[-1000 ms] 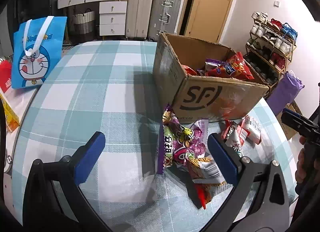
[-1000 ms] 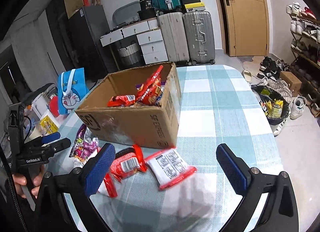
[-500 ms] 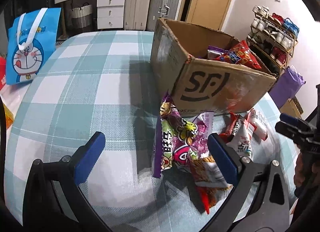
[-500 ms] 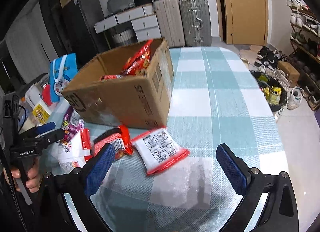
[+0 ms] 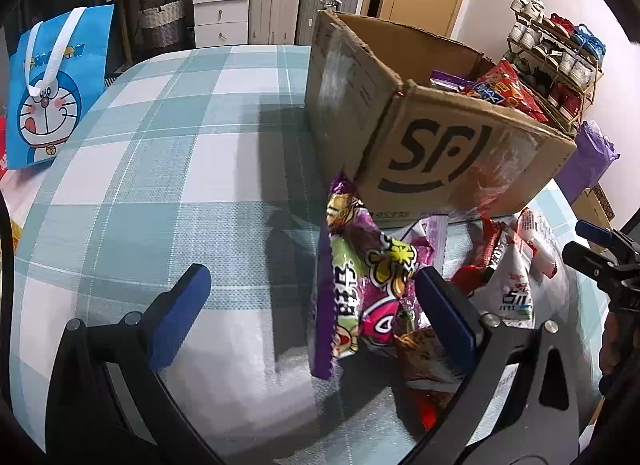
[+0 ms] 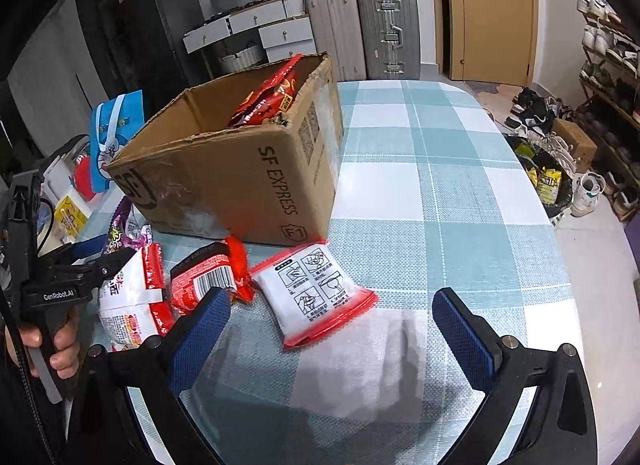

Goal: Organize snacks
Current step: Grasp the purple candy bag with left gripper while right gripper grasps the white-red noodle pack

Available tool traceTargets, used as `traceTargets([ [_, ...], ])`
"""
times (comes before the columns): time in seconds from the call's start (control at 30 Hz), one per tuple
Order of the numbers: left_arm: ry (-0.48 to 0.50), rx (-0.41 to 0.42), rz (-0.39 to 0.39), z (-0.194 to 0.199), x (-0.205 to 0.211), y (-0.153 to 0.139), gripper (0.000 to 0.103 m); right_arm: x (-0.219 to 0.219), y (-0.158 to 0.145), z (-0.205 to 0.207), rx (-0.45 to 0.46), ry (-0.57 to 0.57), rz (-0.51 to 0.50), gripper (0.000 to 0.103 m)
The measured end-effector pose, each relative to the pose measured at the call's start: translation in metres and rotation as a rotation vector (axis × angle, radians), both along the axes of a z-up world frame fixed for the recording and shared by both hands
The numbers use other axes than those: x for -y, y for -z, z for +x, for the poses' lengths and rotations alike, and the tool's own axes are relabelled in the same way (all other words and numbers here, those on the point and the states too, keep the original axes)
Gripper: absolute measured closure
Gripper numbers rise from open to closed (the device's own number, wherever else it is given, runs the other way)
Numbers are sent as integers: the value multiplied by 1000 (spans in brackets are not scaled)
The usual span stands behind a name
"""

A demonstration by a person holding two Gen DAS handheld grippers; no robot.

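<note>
Snacks, loose: a cluster on the tabletop just in front of the cardboard box, some packets overlapping.
Purple packet: nearest the box's front corner in the left wrist view, one end touching the box, long edge tilted up off the cloth.
White-and-red packet: lies flat, printed instruction panels facing up, one corner touching the box's base.
Red barcode packet: just beside the white-and-red packet, on its left in the right wrist view.
White bag with red trim: further left again, against the red barcode packet.
Snacks, boxed: red packets stand inside the cardboard box and poke above its rim; a purple one shows beside them in the left wrist view.
Cardboard box: open-topped, printed "SF EXPRESS", standing on the tabletop.
Left hand-held gripper: released, jaws spread wide, low over the tabletop; its right finger lies over the purple packet, gripping nothing.
Right hand-held gripper: released, jaws wide apart, above the tabletop near the white-and-red packet, gripping nothing.
Hand: wrapped round the left gripper's handle, seen in the right wrist view.
Tabletop: covered by a teal-and-white check cloth.
Blue cartoon bag: upright at the far left edge, well apart from the box.
Background: suitcases, white drawers, a wooden door, a shoe rack.
</note>
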State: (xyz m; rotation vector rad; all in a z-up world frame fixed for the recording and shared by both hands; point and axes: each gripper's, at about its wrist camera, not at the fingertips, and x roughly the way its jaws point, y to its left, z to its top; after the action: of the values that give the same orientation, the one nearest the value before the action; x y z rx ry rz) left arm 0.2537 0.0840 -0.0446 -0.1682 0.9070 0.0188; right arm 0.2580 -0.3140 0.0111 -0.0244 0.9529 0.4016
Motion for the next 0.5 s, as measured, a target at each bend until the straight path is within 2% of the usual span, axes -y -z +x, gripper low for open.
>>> traceTargets([
  [0.2,-15,-16,38,3,-8,2,1,-6,10,5,-15,-2,-59,0],
  [0.5,-10,-24,-15,-4,-16,4,2,-9,23,15,-53,-20,-74,0],
])
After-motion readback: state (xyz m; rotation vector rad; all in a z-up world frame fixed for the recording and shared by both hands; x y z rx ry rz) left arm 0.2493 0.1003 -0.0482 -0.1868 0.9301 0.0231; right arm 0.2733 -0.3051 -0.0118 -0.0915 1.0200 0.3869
